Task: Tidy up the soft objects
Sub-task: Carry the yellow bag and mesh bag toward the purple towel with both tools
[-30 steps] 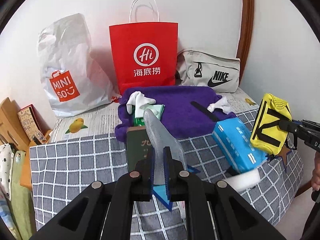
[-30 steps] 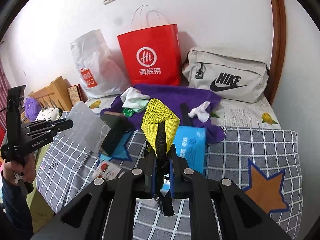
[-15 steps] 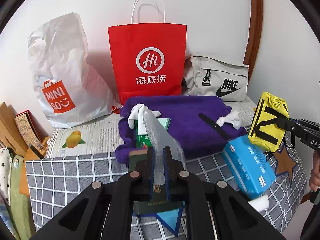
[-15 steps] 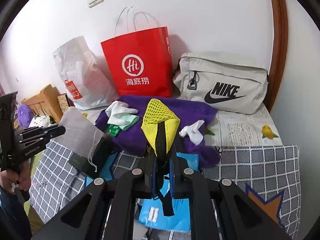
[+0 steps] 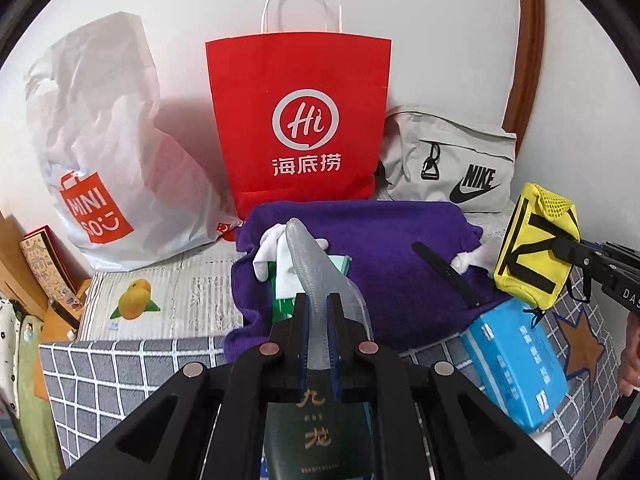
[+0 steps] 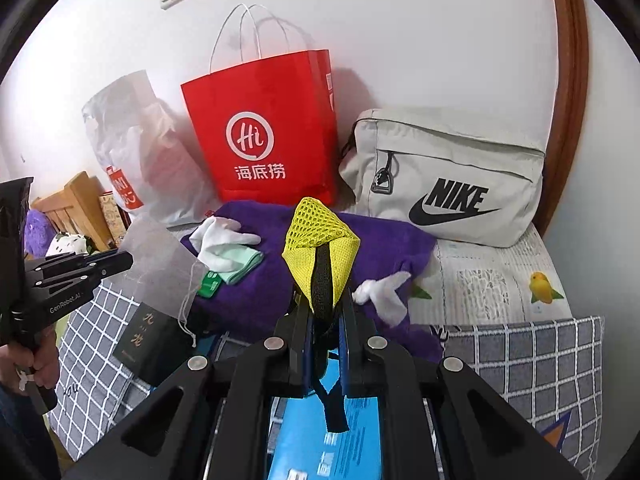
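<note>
Clamped between the fingers of the left gripper (image 5: pixel 318 336) is a translucent grey mesh pouch (image 5: pixel 316 272), held edge-on and raised above the purple towel (image 5: pixel 400 264); its drawstring is seen dangling in the right wrist view. Likewise closed is the right gripper (image 6: pixel 323 320), by which a yellow mesh bag (image 6: pixel 320 248) with black straps is pinched and held clear of the bedding, over the near edge of the purple towel.

The purple towel is spread on the bed and is taken as the landmark. On its left part a white glove (image 6: pixel 218 240) and a folded mint-green cloth (image 6: pixel 240 262) are laid, with a small green packet (image 6: pixel 210 284) just beside them. A second white glove (image 6: pixel 384 294) is draped at the towel's right edge, and a black strap (image 5: pixel 444 272) is laid across its middle. Behind the towel, against the wall, a red paper bag (image 5: pixel 300 120) is stood upright; a white Miniso plastic bag (image 5: pixel 100 152) is seen to the left of it and a grey Nike bag (image 6: pixel 444 176) to the right. In front of the towel, on the grey checked blanket (image 6: pixel 528 360), a blue tissue pack (image 5: pixel 516 364) is placed, and a dark green box (image 5: pixel 316 436) is seen just beside the towel's near left corner.
</note>
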Demonstrator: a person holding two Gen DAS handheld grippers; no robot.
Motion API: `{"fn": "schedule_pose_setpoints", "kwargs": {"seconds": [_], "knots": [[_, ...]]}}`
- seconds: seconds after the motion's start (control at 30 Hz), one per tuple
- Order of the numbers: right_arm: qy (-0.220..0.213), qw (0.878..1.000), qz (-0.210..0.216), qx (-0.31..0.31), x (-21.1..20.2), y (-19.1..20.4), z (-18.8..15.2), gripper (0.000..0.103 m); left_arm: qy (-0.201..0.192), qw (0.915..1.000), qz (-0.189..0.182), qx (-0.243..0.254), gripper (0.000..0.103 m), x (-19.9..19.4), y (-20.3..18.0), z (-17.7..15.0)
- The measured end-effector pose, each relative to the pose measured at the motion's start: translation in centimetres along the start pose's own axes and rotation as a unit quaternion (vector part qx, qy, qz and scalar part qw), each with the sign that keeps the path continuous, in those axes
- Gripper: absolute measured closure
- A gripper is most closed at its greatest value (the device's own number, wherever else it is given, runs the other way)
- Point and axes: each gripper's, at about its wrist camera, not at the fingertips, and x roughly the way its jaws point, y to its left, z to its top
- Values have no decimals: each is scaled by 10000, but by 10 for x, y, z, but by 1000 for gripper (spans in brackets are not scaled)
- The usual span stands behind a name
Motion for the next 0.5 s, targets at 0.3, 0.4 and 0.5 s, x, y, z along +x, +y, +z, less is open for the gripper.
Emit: {"fn": "schedule_pose_setpoints", "kwargs": {"seconds": [0.3, 0.4, 0.5], "knots": [[54, 9999, -67, -90, 28, -2, 15, 92, 91, 9999, 42, -32, 94, 24, 2, 12], [98, 9999, -62, -119, 38, -3, 18, 92, 130, 9999, 49, -26, 94, 33, 2, 16], [135, 9998, -43, -143, 47, -3, 21, 92, 161, 9999, 52, -25, 94, 41, 2, 19]]}}
